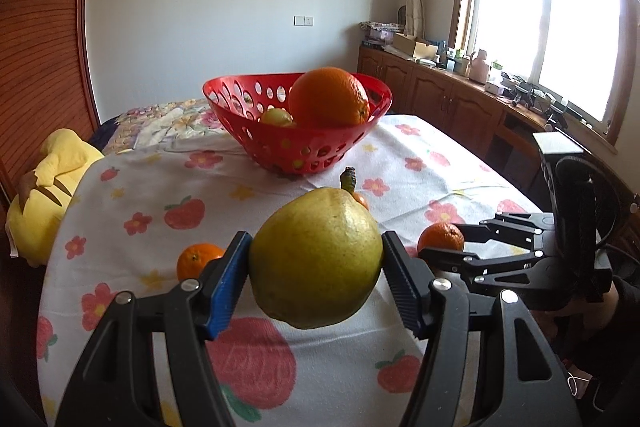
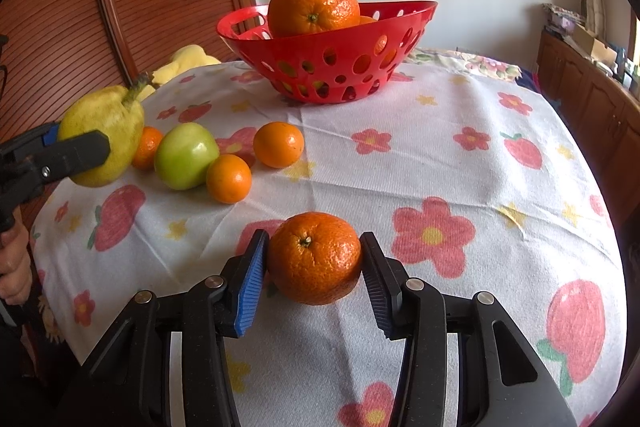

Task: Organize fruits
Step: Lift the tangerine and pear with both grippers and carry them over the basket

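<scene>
Both tools carry fruit toward the basket (image 2: 328,67) ahead: left gripper (image 1: 316,279) clamps the pear (image 1: 316,259), right gripper (image 2: 314,263) seemingly pinches a mandarin (image 2: 314,257).

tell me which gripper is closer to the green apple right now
Left. The left gripper, shut on the pear, hangs just beside the green apple. The right gripper, shut on a mandarin, sits farther off, nearer the table's front edge.

Legible text: none. No lettering, label, brand or number was readable on any item in either wrist view.
</scene>
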{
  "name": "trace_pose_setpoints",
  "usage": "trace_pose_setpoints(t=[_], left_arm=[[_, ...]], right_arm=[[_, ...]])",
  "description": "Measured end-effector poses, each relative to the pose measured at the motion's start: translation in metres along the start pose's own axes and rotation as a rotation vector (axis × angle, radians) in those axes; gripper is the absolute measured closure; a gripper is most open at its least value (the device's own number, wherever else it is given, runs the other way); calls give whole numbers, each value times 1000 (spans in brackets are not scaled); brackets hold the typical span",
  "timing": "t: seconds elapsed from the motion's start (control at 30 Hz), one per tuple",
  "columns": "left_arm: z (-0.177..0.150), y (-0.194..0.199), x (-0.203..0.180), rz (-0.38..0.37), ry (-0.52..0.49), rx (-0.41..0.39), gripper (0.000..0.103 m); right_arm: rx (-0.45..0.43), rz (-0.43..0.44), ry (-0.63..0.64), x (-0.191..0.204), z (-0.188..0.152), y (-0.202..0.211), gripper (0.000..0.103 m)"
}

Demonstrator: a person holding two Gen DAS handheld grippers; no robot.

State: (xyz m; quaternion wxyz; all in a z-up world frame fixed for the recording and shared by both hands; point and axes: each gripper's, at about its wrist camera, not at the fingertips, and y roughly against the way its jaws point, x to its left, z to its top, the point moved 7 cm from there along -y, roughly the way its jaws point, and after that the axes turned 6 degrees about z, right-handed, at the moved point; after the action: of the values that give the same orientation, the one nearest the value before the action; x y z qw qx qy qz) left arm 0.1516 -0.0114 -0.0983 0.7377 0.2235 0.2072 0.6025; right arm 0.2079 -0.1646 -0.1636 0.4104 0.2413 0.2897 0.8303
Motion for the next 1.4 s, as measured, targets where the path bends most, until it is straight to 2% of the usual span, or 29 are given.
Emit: trace_pose_setpoints(t=[0.4, 0.63, 1.03, 1.17, 1.4], left_arm=[[21, 6, 1, 4, -14, -41, 39], [45, 3, 4, 10, -37, -77, 39], [102, -23, 20, 51, -55, -108, 39], [117, -41, 30, 50, -36, -96, 39], [135, -76, 42, 59, -26, -67, 39]], right_arm=[[3, 3, -2, 0, 1, 1, 57], [-18, 4, 24, -1, 15, 13, 57], [-132, -3, 116, -22, 116, 46, 57], [-149, 0, 143, -31, 150, 42, 57], [-151, -4, 156, -51, 190, 21, 57]])
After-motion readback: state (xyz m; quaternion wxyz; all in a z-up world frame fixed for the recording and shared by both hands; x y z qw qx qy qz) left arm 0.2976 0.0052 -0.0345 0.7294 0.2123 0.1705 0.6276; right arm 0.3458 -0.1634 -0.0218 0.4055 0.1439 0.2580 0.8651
